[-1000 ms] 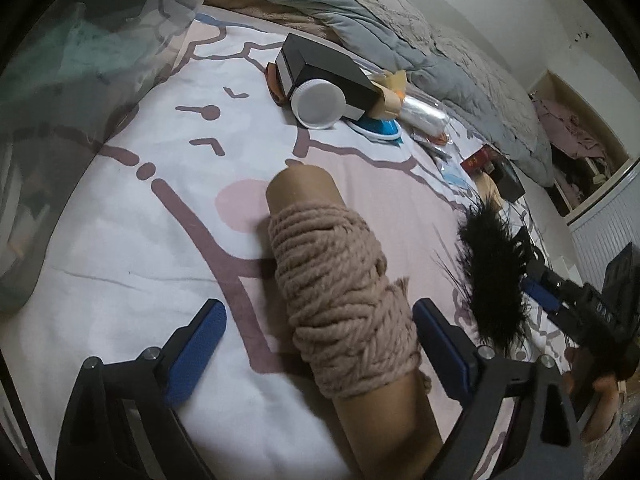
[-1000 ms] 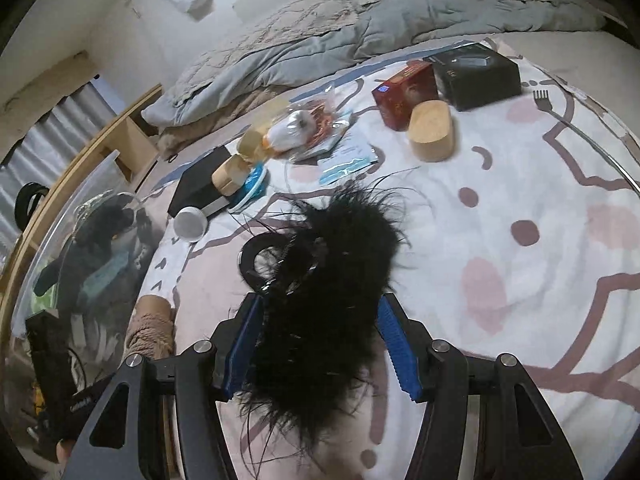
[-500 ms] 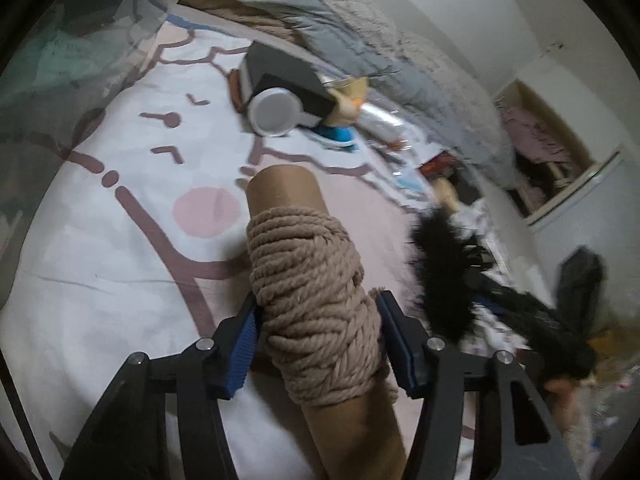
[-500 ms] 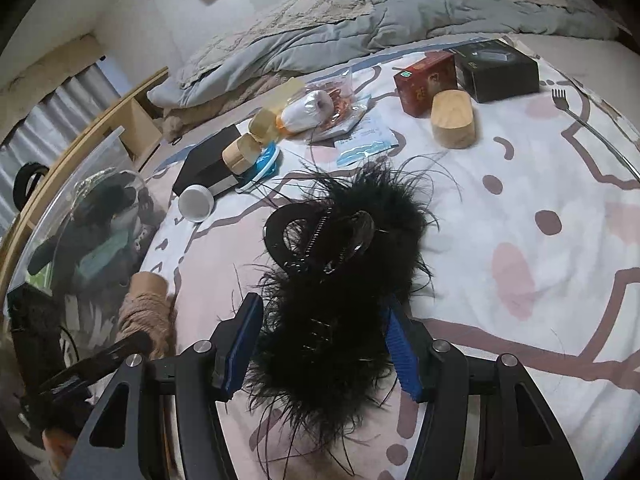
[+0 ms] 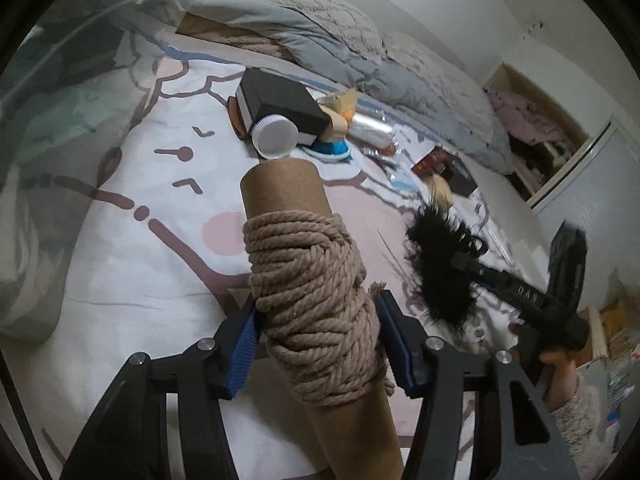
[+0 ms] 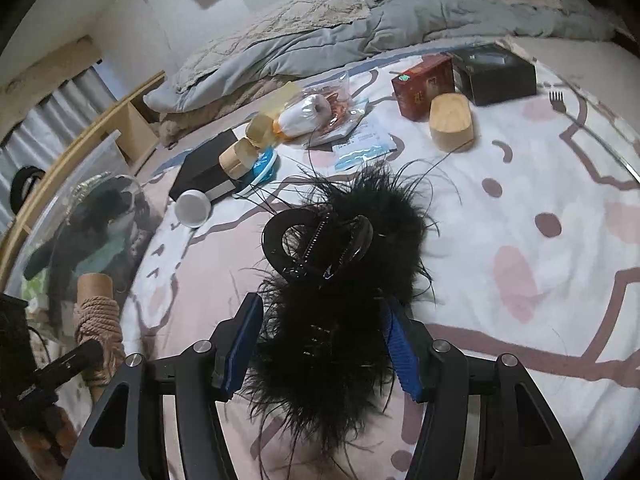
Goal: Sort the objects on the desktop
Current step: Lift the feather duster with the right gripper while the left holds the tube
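Observation:
A cardboard tube wound with beige rope (image 5: 304,272) stands tilted between the blue pads of my left gripper (image 5: 316,320), which is shut on the rope and holds it just above the patterned bed sheet (image 5: 120,264). The same rope tube (image 6: 96,316) shows at the far left of the right wrist view. My right gripper (image 6: 322,320) is shut on a black feathery hair claw clip (image 6: 340,240), whose plastic claw sticks out ahead of the pads. At the right of the left wrist view hangs that feather clip (image 5: 436,276).
A black box (image 5: 276,100), a white round jar (image 5: 274,138) and small packets lie mid-bed. Further right are a red box (image 6: 424,84), a second black box (image 6: 496,76), a wooden oval box (image 6: 452,124) and a fork (image 6: 558,100). A clear bin (image 6: 80,220) stands left; a grey duvet (image 6: 320,40) lies behind.
My left jaws closed onto the rope tube, which lay between them on the sheet, and lifted it. My right gripper kept its hold on the feather clip.

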{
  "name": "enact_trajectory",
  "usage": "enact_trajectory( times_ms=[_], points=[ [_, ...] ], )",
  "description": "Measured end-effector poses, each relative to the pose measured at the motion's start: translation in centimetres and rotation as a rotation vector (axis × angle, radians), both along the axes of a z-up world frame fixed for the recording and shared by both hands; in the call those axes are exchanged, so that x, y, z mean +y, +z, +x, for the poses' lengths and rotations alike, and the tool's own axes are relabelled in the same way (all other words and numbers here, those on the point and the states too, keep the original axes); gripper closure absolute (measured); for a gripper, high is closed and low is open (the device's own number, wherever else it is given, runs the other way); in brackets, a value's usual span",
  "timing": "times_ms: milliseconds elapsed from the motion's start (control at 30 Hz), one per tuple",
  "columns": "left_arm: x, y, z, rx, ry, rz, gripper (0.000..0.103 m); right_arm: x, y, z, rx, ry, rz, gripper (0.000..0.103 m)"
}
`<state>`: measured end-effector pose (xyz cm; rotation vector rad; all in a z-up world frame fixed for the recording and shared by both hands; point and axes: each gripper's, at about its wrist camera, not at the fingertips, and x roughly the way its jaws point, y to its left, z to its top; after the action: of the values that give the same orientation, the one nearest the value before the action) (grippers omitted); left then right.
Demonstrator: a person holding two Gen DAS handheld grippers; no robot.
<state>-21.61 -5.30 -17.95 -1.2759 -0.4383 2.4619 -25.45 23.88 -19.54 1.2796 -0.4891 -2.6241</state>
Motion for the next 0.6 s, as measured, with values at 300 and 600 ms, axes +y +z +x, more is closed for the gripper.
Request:
enact_trajectory(
  times_ms=[300,600],
  points=[
    [5.5,-2.3,-0.1,-0.011,-0.134,-0.109,0.047,-1.1,0.2,-1.2,0.063,-0.057,0.136,0.037],
    [6.7,-2.6,0.5,0.008,-0.173,-0.171,0.043,-1.0,1.1,-1.4,0.084,0.008,0.174,0.058]
  ],
)
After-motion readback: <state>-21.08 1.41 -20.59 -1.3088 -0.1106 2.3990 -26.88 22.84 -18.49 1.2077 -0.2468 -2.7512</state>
